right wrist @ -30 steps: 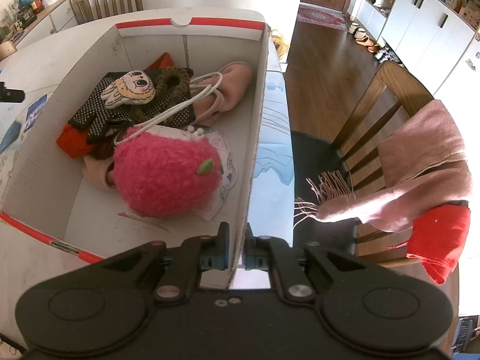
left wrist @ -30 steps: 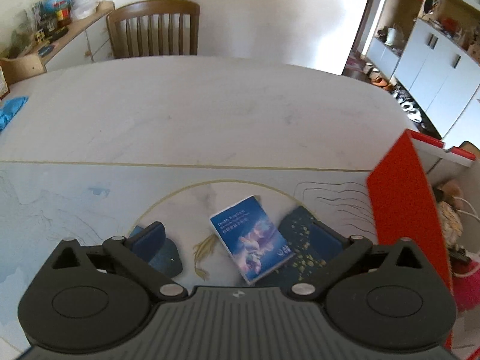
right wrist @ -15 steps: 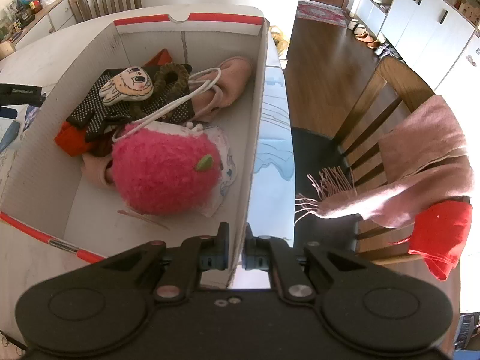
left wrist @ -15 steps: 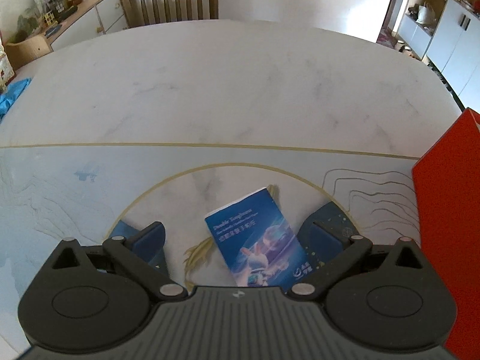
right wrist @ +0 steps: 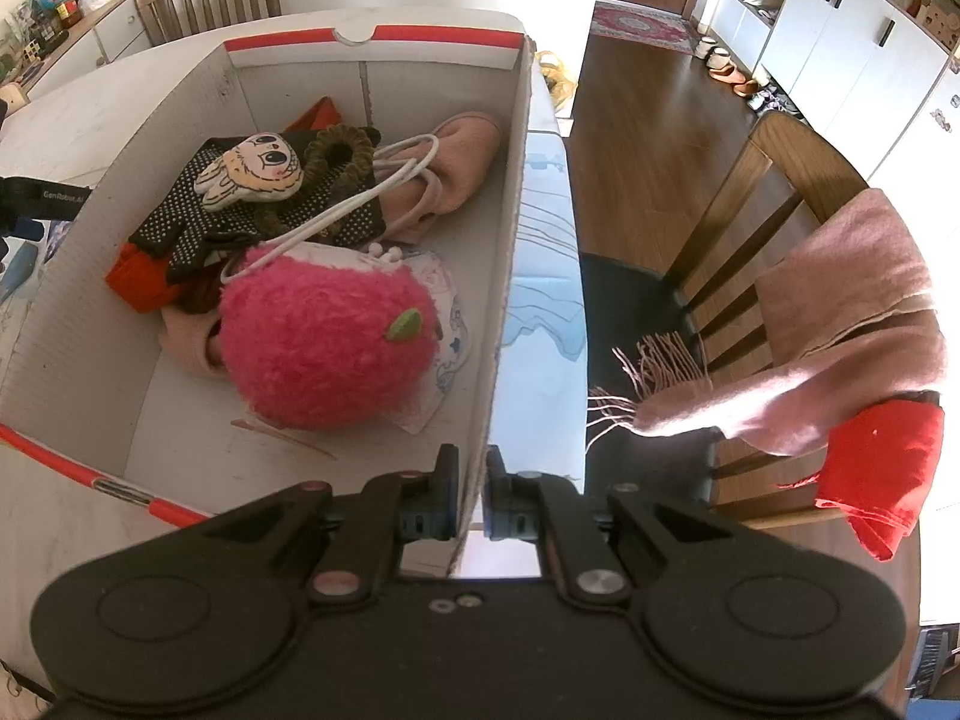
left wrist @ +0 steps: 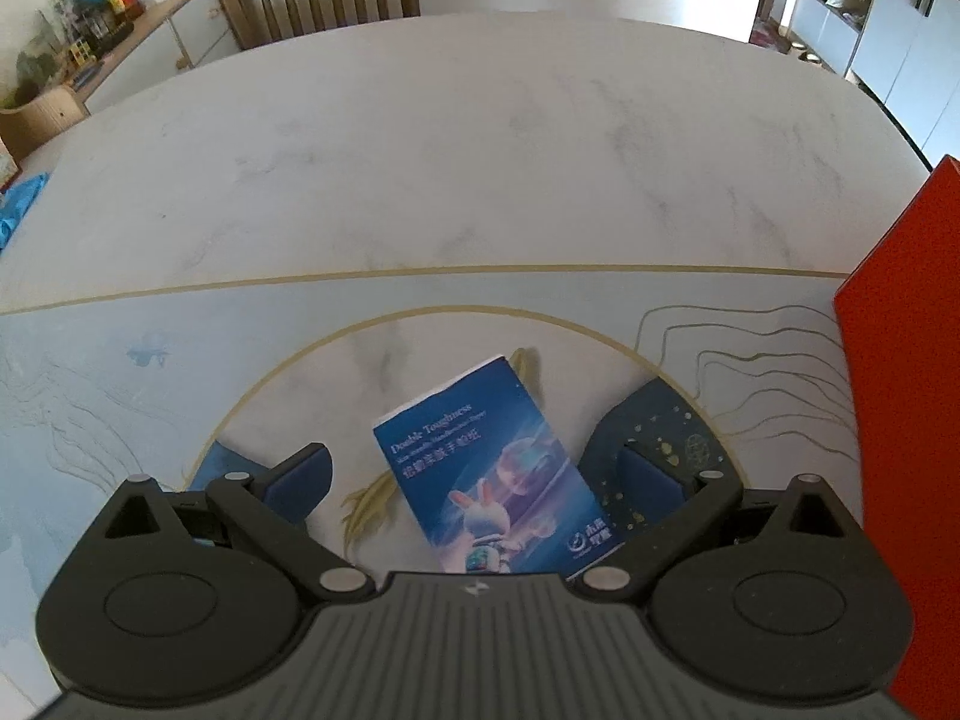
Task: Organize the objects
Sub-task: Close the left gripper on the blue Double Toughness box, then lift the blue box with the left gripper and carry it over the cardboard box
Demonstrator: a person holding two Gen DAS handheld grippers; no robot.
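Moved: the left gripper (left wrist: 474, 468) has been lowered over the tissue packet (left wrist: 489, 483), which is now seen larger between its spread fingers.
Box (right wrist: 510, 276): its side wall is clamped by the right gripper (right wrist: 471, 501), jaws nearly together.
Packet: flat on the table (left wrist: 420, 168), just left of the red box wall.
Axis: long axis tilted, far end pointing up-left.
Risk: the slanted packet may be caught corner-first and swivel or slip out.

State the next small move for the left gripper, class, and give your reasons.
Probably close the left gripper on the blue packet: its open jaws already straddle the packet lying flat on the table, while the right gripper pinches the box wall, steadying the box for it.
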